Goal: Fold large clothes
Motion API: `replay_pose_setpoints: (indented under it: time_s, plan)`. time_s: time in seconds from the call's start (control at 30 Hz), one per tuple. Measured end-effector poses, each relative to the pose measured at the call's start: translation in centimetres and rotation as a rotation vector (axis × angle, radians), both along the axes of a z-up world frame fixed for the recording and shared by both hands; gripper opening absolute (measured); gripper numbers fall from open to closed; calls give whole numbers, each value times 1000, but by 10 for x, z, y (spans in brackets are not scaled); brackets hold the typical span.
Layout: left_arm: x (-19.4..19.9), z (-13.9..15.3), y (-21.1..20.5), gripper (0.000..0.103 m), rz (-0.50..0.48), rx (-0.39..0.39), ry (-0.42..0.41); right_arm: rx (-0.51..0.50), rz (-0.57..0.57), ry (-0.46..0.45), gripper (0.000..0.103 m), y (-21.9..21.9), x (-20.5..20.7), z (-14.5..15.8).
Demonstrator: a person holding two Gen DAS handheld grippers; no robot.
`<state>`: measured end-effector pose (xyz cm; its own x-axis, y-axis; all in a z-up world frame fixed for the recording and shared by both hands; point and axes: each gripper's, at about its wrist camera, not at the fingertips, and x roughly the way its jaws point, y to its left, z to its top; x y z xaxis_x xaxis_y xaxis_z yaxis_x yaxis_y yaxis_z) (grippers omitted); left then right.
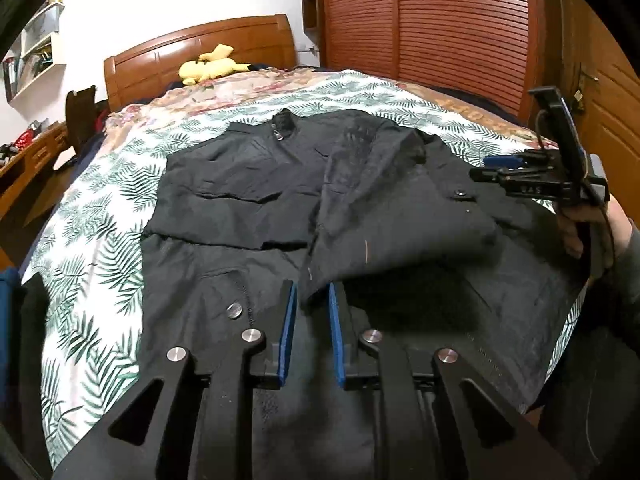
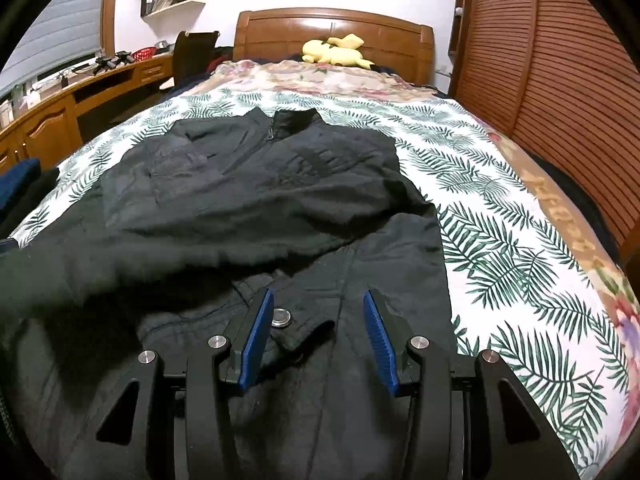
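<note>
A large black jacket (image 1: 256,184) lies spread on the bed, collar toward the headboard, with one sleeve folded across its front. My left gripper (image 1: 313,300) is shut on the black sleeve end (image 1: 320,280) near the jacket's lower middle. My right gripper (image 2: 318,312) is open and empty above the jacket's hem, near a metal snap button (image 2: 281,317). The right gripper also shows in the left wrist view (image 1: 504,172), held in a hand at the jacket's right side. The jacket also shows in the right wrist view (image 2: 248,200).
The bed has a leaf-print cover (image 2: 500,216) and a floral blanket (image 2: 312,76) by the wooden headboard (image 2: 332,32). A yellow plush toy (image 2: 336,54) lies at the head. A louvred wardrobe (image 2: 560,60) stands on the right, a desk (image 2: 80,92) on the left.
</note>
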<state>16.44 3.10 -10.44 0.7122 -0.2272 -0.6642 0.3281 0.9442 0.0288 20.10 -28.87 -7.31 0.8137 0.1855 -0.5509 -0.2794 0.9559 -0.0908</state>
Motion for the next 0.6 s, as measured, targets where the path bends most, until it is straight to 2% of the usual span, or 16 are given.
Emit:
replay_pose_setpoints:
  time_s: [0.1,0.17,0.2,0.27,0.33,0.37,0.6]
  plan:
    - [-5,-1,13,26,34,-35,21,-9,23,-4,48,0,-8,-5]
    - [-8,-1,20,37,53,-54,16,-5,34,9,48,-3,-10,-9]
    - [-10,0,24,46,63,-68,10,-6,33,14,48,-4,-10,-10]
    - [-13,0,28,52,78,-90,6,3,40,16,48,-8,-11,-11]
    - [-17,0,35,70,99,-115,5,14,41,24,48,-10,-14,-11]
    - [-21,0,38,74,110,-125,-3,26,48,21,48,-10,-17,-10]
    - [-47,-3,56,75,194,-147,-16,69,68,29,48,-16,-34,-14]
